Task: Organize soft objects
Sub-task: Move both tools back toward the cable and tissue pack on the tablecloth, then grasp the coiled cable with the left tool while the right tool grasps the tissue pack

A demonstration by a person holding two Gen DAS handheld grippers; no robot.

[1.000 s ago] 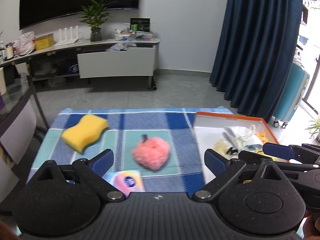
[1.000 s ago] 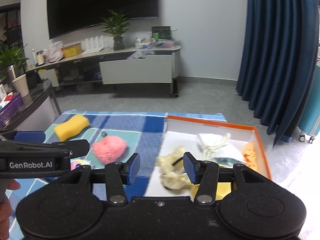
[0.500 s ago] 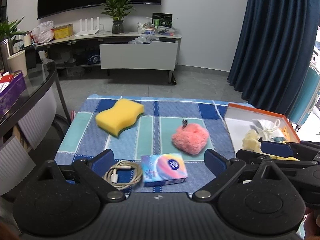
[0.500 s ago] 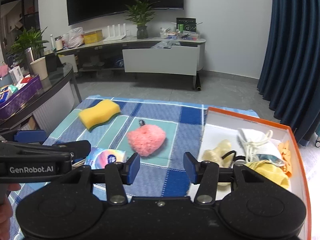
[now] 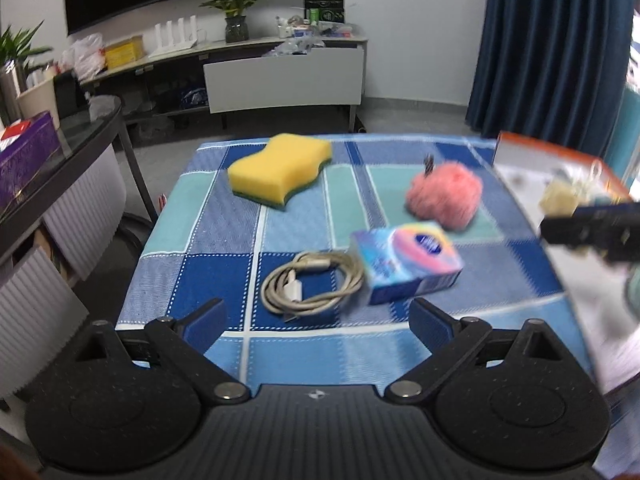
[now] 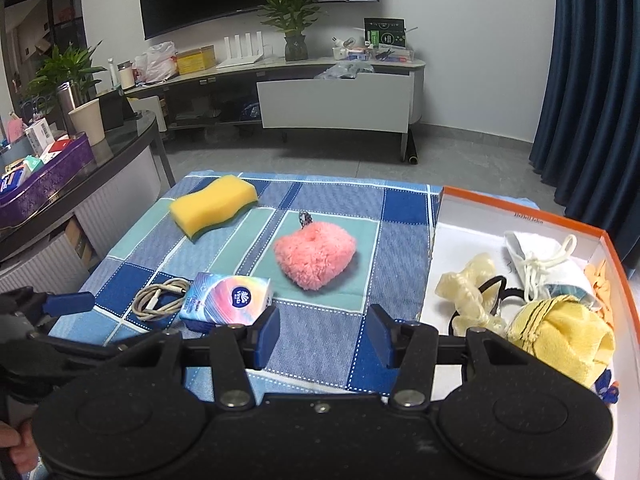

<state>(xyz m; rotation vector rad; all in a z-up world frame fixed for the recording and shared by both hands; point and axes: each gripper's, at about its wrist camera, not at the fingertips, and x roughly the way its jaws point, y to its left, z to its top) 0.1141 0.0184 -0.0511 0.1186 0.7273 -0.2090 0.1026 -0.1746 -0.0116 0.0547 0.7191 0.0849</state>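
On the checked bench cloth [image 6: 328, 344], left to right: yellow sponge [image 6: 214, 204], coiled cable [image 6: 158, 300], tissue pack [image 6: 228, 298], pink pom-pom [image 6: 314, 256], then the orange-rimmed box [image 6: 520, 214] already holding soft things. Left tool [image 5: 318, 320] and right tool [image 6: 322, 332] hover open and empty (the cloth between the objects offers approach room).

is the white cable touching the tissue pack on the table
Touching. In the left wrist view the coiled cable runs up against the tissue pack with no cloth visible between them; the right wrist view agrees.
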